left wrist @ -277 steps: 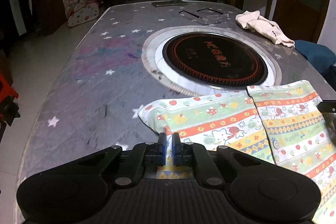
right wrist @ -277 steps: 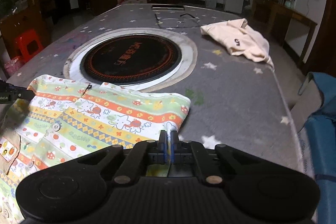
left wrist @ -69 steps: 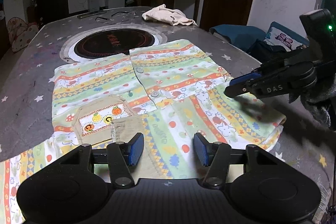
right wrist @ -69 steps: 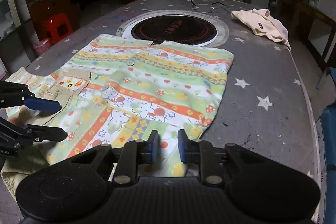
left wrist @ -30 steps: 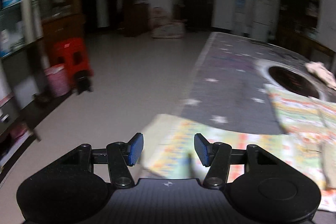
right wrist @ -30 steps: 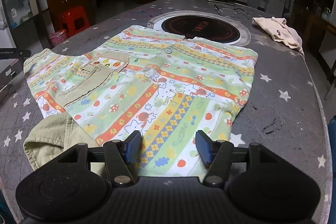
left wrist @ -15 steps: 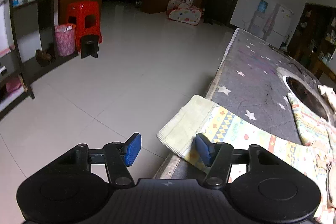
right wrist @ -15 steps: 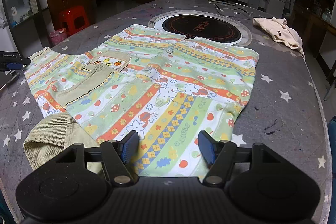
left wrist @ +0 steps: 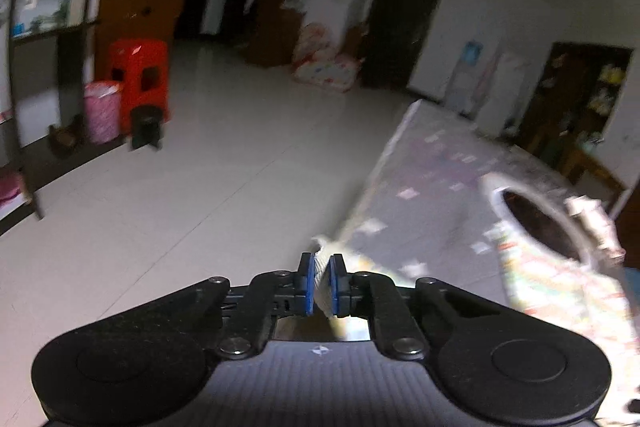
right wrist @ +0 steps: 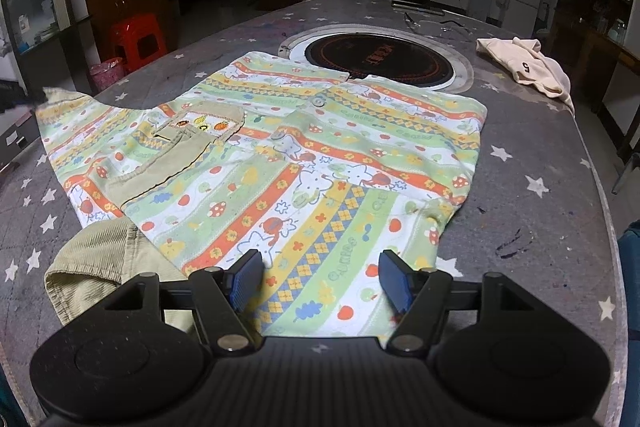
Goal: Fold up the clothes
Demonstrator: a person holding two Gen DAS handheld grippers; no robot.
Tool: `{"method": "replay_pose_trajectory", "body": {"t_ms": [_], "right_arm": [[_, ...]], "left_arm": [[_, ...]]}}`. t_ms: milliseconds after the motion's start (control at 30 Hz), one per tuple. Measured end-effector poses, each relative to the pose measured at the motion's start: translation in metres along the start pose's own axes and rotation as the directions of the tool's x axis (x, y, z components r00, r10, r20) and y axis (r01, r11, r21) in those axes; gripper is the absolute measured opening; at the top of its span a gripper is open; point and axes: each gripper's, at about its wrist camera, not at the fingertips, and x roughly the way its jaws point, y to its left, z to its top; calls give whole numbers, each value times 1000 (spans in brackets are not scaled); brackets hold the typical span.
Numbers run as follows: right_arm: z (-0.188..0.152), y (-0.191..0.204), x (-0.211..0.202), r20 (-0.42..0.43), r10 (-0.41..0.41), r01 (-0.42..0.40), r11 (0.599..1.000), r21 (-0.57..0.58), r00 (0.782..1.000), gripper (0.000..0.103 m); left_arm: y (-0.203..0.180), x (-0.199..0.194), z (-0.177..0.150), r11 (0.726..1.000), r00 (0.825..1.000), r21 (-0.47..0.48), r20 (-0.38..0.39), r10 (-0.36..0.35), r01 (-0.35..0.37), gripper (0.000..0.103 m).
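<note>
A children's shirt [right wrist: 312, 155] with green, orange and yellow stripes lies spread flat on the star-print table [right wrist: 540, 227], a khaki corduroy part [right wrist: 92, 259] sticking out at its near left. My left gripper [left wrist: 320, 263] is shut on the pale cuff of the shirt's sleeve [left wrist: 323, 287] at the table's left edge, and the sleeve end [right wrist: 56, 99] rises slightly there. My right gripper [right wrist: 320, 269] stands open just above the shirt's near hem, its pads clear of the cloth.
A round black hob [right wrist: 376, 59] is set into the table beyond the shirt. A cream garment [right wrist: 532, 67] lies at the far right. A red stool [left wrist: 138, 79] and a pink bin [left wrist: 102, 111] stand on the floor to the left.
The left gripper's jaws closed onto the sleeve cuff, and that hand lifted and rolled. The right hand stayed put, its jaws a touch wider.
</note>
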Motion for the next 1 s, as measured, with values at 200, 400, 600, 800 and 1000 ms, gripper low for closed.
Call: {"method": "replay_pose_trajectory", "body": {"t_ms": [200, 400, 600, 800, 1000], "right_arm": [[1, 0, -4, 18, 4, -5, 1000, 2, 1000, 66], [-1, -2, -6, 27, 7, -7, 1000, 15, 1000, 66], [-1, -5, -9, 33, 7, -7, 1000, 23, 999, 66], [-2, -6, -11, 34, 2, -3, 1000, 27, 999, 66], [-1, -10, -11, 28, 0, -1, 999, 45, 1000, 66]], "left_arm": [[-64, -31, 17, 972, 972, 78, 59, -226, 221, 8], [-130, -37, 17, 895, 904, 145, 5, -427, 422, 7], [-187, -27, -1, 800, 821, 184, -118, -559, 571, 7], [-225, -14, -35, 732, 756, 194, -231, -613, 653, 7], [-245, -2, -68, 668, 684, 195, -370, -628, 718, 9]]}}
